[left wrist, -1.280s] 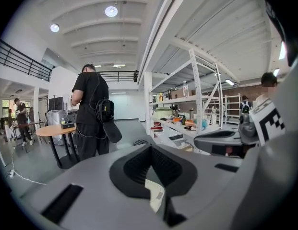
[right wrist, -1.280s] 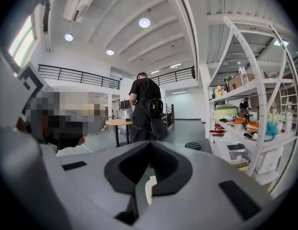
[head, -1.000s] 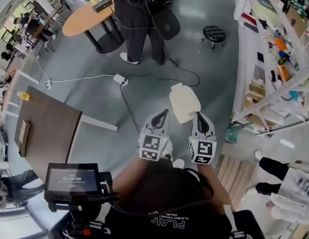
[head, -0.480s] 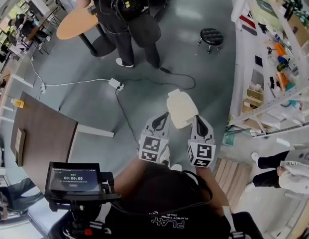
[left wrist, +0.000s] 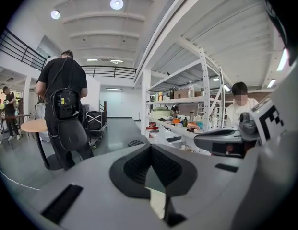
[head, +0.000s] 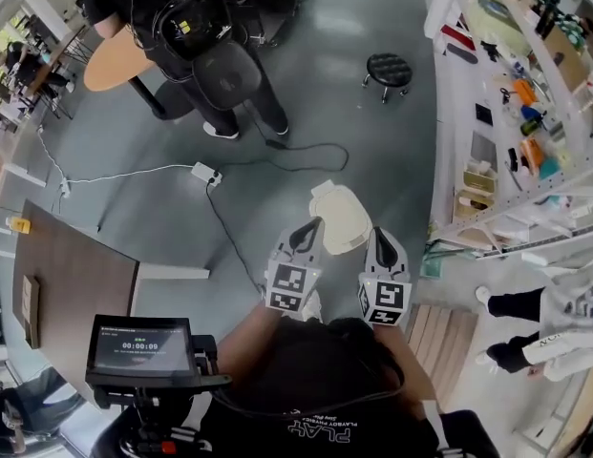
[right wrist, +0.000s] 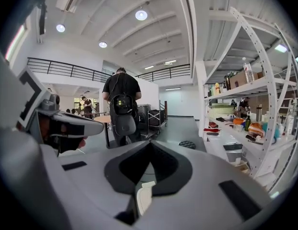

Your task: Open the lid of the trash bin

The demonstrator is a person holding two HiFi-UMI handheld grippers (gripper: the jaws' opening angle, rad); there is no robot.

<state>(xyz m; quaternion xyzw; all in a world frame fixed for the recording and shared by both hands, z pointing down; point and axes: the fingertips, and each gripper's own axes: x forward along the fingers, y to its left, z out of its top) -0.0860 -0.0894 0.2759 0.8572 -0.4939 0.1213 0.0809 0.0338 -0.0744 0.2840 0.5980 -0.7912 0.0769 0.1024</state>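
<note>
The left tool (head: 311, 227) is held with its jaws closed, the dark pads (left wrist: 164, 166) meeting at the tip, and nothing is gripped between them. The right tool (head: 383, 235) is likewise closed tip to tip (right wrist: 149, 145) and empty. Both are held side by side above the grey floor (head: 306, 113), and each is seen from the other's camera.

The bin (head: 327, 195) stands on the floor just ahead of the tools, between their tips. Its cream lid (head: 342, 219) lies flat and shut, so the contents are hidden. The left tool's tip is seen over the lid's left edge and the right tool's tip by its right edge; contact cannot be judged. A strip of the cream lid is glimpsed below the pads in the left gripper view (left wrist: 158, 204) and in the right gripper view (right wrist: 143, 198).

White shelves (head: 506, 113) loaded with small boxes and bottles run along the right. A person in black (head: 196, 36) stands further off, near a black stool (head: 387, 68).
</note>
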